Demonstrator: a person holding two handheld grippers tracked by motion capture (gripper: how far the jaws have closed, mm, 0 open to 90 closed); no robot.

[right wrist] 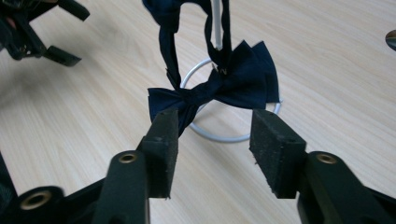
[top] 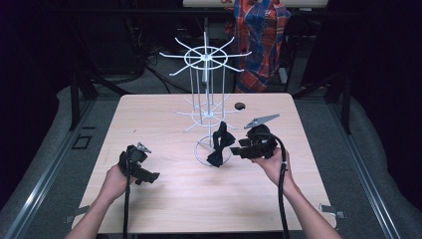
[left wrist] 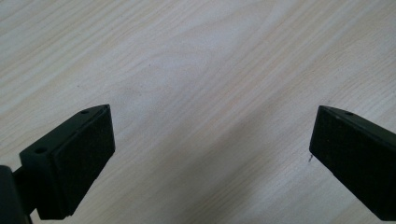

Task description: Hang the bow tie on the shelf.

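Observation:
A dark navy bow tie hangs by its strap on the low tier of a white wire spinner rack, down at the rack's round base ring. My right gripper points at it from the right. In the right gripper view the bow tie sits just past the tips of my right gripper, whose jaws stand apart with no pad pressing on it. My left gripper rests at the table's left front, and in its own view my left gripper is wide open over bare wood.
The light wooden table has a small dark hole behind the rack. The rack's wire arms stick out all round at two heights. A plaid bag hangs beyond the far edge. Grey floor and black frame bars surround the table.

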